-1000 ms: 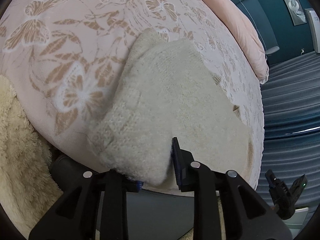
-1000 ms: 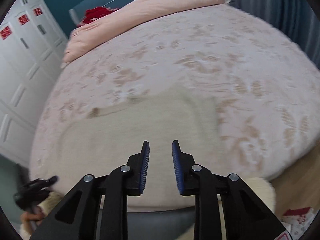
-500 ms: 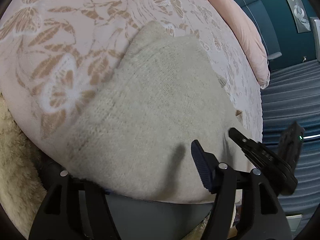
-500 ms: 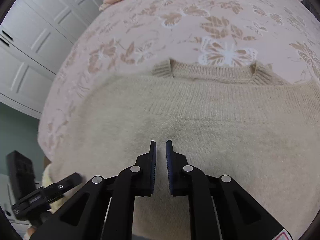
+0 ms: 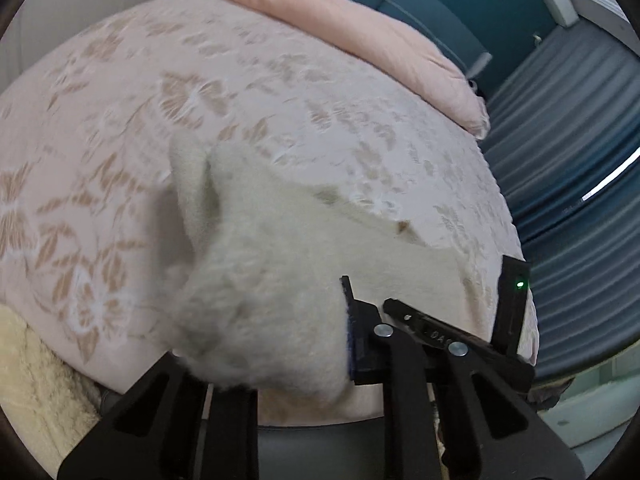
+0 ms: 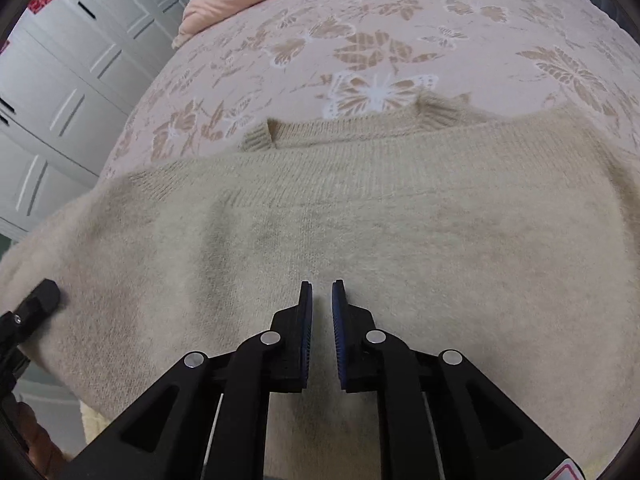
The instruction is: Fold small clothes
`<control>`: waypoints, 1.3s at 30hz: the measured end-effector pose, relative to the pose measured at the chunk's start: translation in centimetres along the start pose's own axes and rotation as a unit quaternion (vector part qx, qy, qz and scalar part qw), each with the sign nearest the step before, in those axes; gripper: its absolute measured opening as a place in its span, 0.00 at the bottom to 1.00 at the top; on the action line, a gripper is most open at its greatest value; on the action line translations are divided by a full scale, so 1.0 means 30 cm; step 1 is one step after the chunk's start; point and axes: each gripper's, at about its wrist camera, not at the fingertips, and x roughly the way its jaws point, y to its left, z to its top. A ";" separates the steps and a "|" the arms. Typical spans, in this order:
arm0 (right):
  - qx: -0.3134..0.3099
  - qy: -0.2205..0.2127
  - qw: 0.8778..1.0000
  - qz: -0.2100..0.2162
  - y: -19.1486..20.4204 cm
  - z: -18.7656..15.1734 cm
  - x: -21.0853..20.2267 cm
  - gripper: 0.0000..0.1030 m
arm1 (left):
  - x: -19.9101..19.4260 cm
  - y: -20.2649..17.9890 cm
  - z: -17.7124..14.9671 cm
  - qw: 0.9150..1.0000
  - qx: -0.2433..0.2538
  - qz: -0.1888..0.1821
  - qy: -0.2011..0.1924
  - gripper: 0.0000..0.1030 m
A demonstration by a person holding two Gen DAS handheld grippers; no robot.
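A cream knitted sweater (image 6: 360, 208) lies on the bed, its ribbed neckline (image 6: 340, 130) away from me. In the left wrist view a bunched part of the sweater (image 5: 264, 280) is lifted between the fingers of my left gripper (image 5: 280, 360), which is shut on it; the left finger is hidden under the knit. My right gripper (image 6: 322, 312) hovers low over the sweater's middle, jaws nearly together with a narrow gap and nothing between them. The right gripper also shows at the right of the left wrist view (image 5: 460, 336).
The bed has a pink bedspread (image 6: 380, 40) with beige butterflies and leaves. A pink folded duvet (image 5: 360, 28) lies at the head. White wardrobe doors (image 6: 60, 60) stand to the left, blue curtains (image 5: 580, 140) to the right. A fluffy cream rug (image 5: 36, 380) lies beside the bed.
My left gripper has closed on the sweater's edge and lifted it up off the bed. My right gripper has stayed low over the sweater's middle, jaws still nearly together.
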 end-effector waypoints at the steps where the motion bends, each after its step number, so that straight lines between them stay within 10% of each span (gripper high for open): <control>1: 0.008 -0.013 1.000 0.004 -0.025 -0.011 -0.043 0.13 | -0.009 -0.075 0.012 1.000 0.025 -0.013 -0.004 0.17; 7: 0.069 -0.076 0.995 0.006 -0.252 -0.108 -0.293 0.16 | 0.092 -0.482 -0.047 0.984 0.158 -0.077 0.023 0.17; 11: 0.115 -0.095 0.989 0.005 -0.404 -0.175 -0.387 0.28 | 0.275 -0.624 -0.198 0.965 0.243 -0.044 0.085 0.27; 20: 0.152 -0.111 0.977 0.097 -0.486 -0.200 -0.452 0.70 | 0.192 -0.410 -0.354 0.971 0.222 -0.002 0.086 0.84; 27: 0.179 -0.035 0.979 0.095 -0.415 -0.127 -0.279 0.75 | 0.256 -0.316 -0.461 0.953 0.274 0.082 0.102 0.84; 28: 0.176 -0.022 0.980 0.086 -0.399 -0.120 -0.255 0.72 | 0.268 -0.309 -0.468 0.952 0.275 0.081 0.104 0.84; 30: 0.167 -0.017 0.982 0.083 -0.359 -0.104 -0.234 0.30 | 0.303 -0.298 -0.475 0.951 0.279 0.088 0.103 0.80; 33: 0.152 -0.048 0.979 0.126 -0.301 -0.057 -0.308 0.22 | 0.371 -0.276 -0.472 0.941 0.288 0.127 0.127 0.45; 36: 0.121 -0.115 0.966 0.199 -0.250 -0.013 -0.505 0.20 | 0.371 -0.241 -0.430 0.954 0.240 0.105 0.142 0.27; 39: 0.093 -0.163 0.970 0.152 -0.274 -0.040 -0.634 0.19 | 0.348 -0.240 -0.407 0.965 0.209 0.081 0.134 0.27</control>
